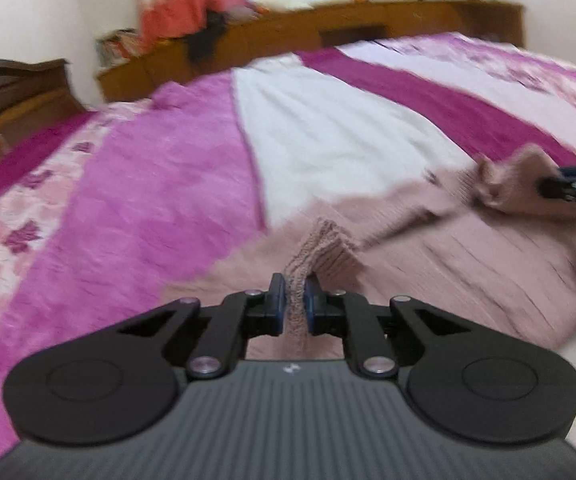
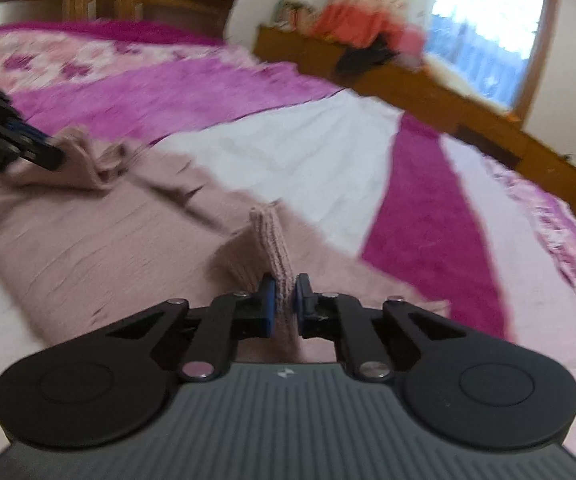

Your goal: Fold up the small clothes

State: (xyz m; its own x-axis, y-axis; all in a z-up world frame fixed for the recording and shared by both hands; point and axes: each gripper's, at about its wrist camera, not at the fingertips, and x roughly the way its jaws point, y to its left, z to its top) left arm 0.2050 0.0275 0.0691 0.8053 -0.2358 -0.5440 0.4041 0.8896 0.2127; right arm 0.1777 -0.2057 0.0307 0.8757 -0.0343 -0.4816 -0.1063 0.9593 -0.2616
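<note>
Pink sweater on bedspread; left gripper, right gripper each pinching ribbed edge.

Both views are blurred by motion, so the knit pattern of the pink sweater is smeared. The right gripper is cut off by the picture's edge in the left wrist view, and the left gripper likewise in the right wrist view. The red pile on the wooden shelf is too blurred to identify.

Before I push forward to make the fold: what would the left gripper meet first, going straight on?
The left gripper is shut on the pink sweater. Straight ahead lies more of that sweater, then the bedspread's white stripe. Depth is unclear in the blur.
</note>
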